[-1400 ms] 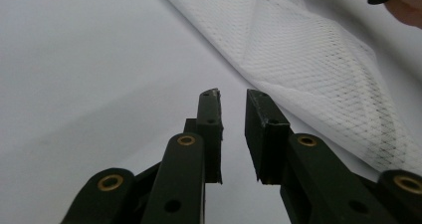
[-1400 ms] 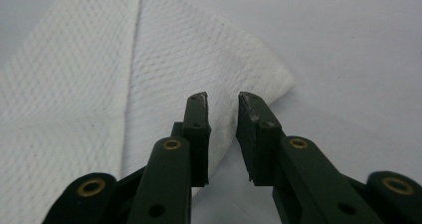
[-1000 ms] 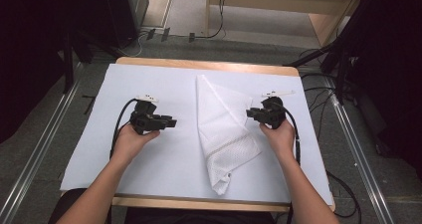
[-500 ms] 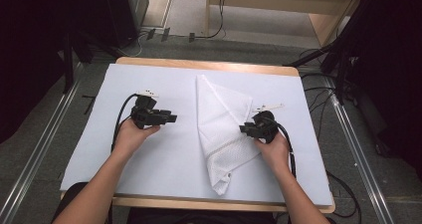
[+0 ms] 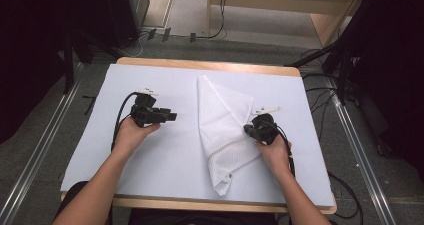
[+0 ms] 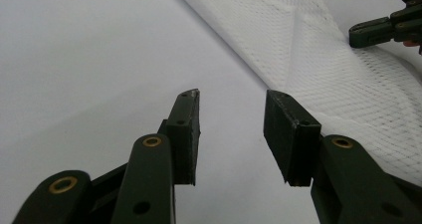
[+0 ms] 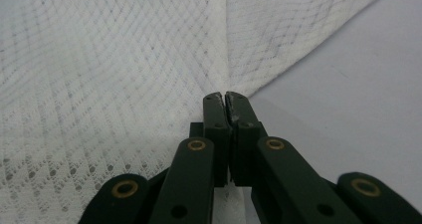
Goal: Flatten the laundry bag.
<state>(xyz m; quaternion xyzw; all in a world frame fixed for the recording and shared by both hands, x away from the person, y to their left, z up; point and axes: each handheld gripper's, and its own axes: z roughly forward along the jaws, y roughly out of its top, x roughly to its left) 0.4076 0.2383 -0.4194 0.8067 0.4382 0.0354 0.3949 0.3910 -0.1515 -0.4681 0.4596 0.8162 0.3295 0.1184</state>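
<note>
A white mesh cloth (image 5: 222, 120) lies folded in a long wedge down the middle of the white table (image 5: 150, 170). My right gripper (image 5: 247, 130) rests at the cloth's right edge, shut on that edge. In the right gripper view the jaws (image 7: 226, 97) meet where the folds of the cloth (image 7: 99, 59) converge. My left gripper (image 5: 172, 116) hovers over bare table to the left of the cloth, open. Its jaws have just been opening, and nothing lies between them (image 6: 231, 119). The left gripper view has the cloth (image 6: 348, 84) ahead and the right gripper (image 6: 378, 30) beyond it.
The table's wooden rim (image 5: 210, 65) shows at the far side. Cables (image 5: 320, 90) and dark stands crowd the floor to the right and left. Metal rails (image 5: 45, 150) run along the floor on both sides of the table.
My right hand has come toward the near side and down onto the cloth's right edge, and its jaws have shut there. The left hand has barely moved.
</note>
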